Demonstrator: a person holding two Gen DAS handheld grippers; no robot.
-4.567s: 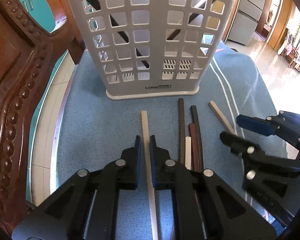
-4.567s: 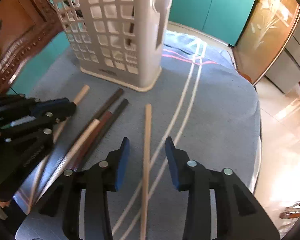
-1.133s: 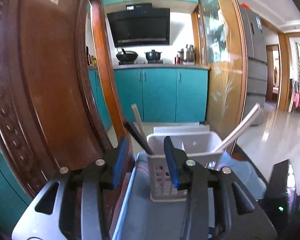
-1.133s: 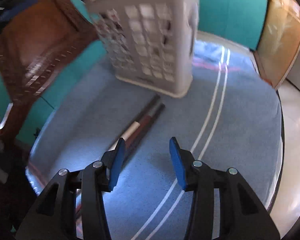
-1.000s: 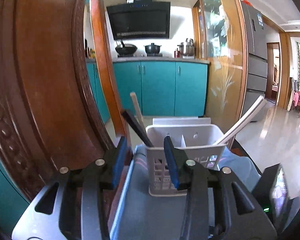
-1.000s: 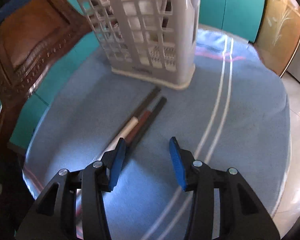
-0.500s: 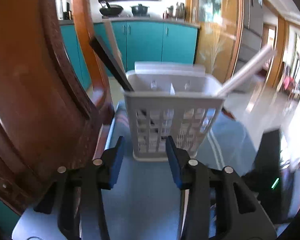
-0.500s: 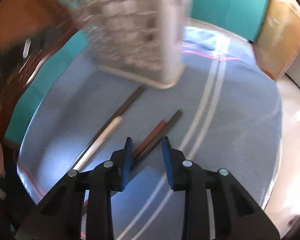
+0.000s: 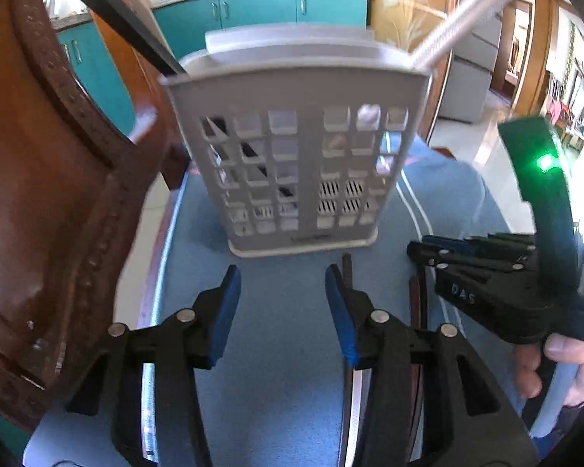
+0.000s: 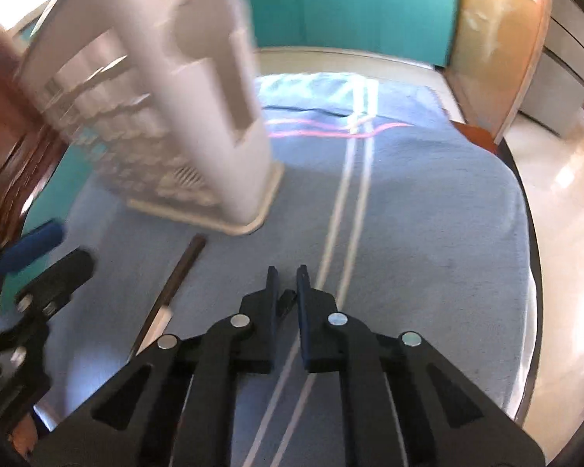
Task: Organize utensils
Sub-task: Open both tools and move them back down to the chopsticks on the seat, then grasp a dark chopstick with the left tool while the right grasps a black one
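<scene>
Chopsticks are the things being sorted here, and they are found in two places: some already stand in the white slotted holder [image 9: 299, 163], a dark one [image 9: 128, 27] leaning out at 11 o'clock and a pale one [image 9: 467, 11] at 1 o'clock, while the rest lie flat on the blue cloth [image 10: 428, 233] in front of the holder. The holder is set upright at 12 o'clock from the left gripper [image 9: 282, 311], presumably so that sticks can be dropped in from above and left to lean against its rim. The left gripper is held with its blue pads [image 9: 226, 311] wide apart and nothing between them, low over bare cloth, with a dark-and-white chopstick [image 9: 347, 272] lying just at its right finger (partly hidden beneath it), so it is judged to be lining up for that one. The right gripper [image 10: 286, 292] is seen at 3 o'clock in the left view, low over the cloth. Its jaws are drawn nearly together and a dark stick end [image 10: 286, 301] shows just behind the narrow gap; whether that stick is actually pinched cannot be told, since the frame is blurred and the contact is hidden. Another dark-and-white chopstick [image 10: 175, 276] lies at 10 o'clock from it, its tip pointing toward the holder's base, apart from it.
</scene>
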